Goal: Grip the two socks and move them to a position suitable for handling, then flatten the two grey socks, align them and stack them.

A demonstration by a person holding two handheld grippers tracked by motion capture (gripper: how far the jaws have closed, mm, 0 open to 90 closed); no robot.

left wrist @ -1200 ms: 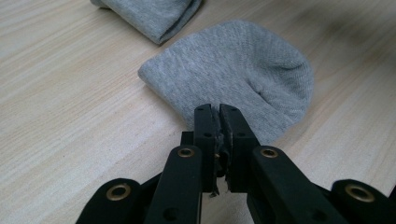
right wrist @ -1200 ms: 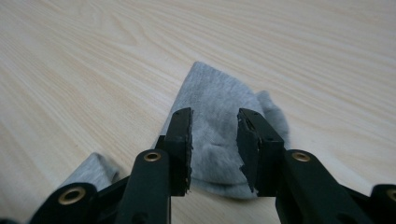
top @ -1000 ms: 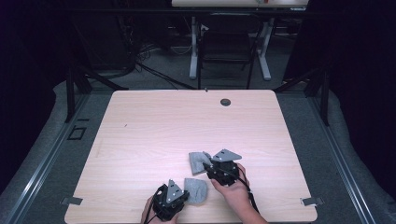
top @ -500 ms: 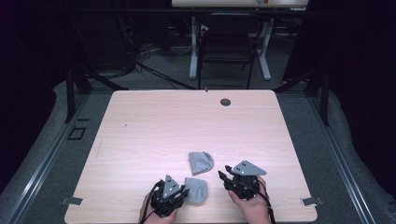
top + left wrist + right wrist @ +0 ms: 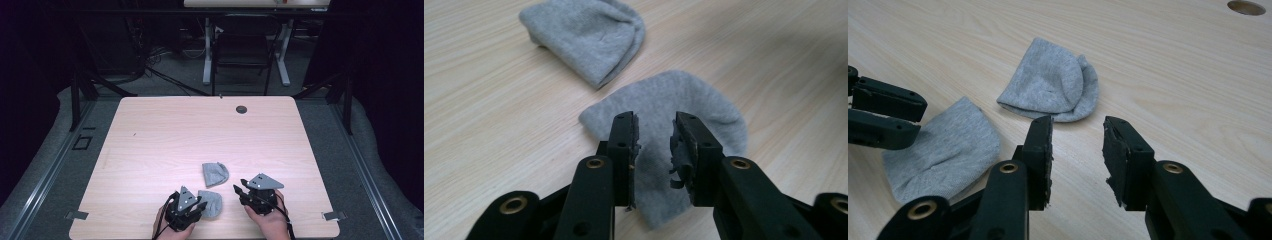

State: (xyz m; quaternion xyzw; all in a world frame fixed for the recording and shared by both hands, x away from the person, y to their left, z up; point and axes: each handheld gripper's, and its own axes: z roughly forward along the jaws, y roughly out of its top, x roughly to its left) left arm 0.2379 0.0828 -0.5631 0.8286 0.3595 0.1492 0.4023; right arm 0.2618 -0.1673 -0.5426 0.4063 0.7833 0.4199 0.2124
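Observation:
Two folded grey cloth pieces lie near the table's front edge. The far cloth (image 5: 215, 173) (image 5: 589, 35) (image 5: 1053, 82) rests alone. The near cloth (image 5: 212, 202) (image 5: 684, 110) (image 5: 943, 150) lies under the tips of my left gripper (image 5: 200, 205) (image 5: 655, 132), which is open, its jaws straddling the cloth's near part without pinching it. My right gripper (image 5: 239, 192) (image 5: 1078, 135) is open and holds nothing, low over bare wood to the right of both cloths. The left gripper's jaws also show at the left edge of the right gripper view, against the near cloth.
The light wooden table (image 5: 165, 135) has a round cable hole (image 5: 241, 109) (image 5: 1246, 7) near its far edge. Its front edge lies just behind both hands. Beyond the table stand a dark chair (image 5: 242, 50) and desk legs on the grey floor.
My right gripper has drawn back from the far cloth, to the right and toward the front edge, leaving that cloth on the table. The left gripper has edged slightly forward onto the near cloth.

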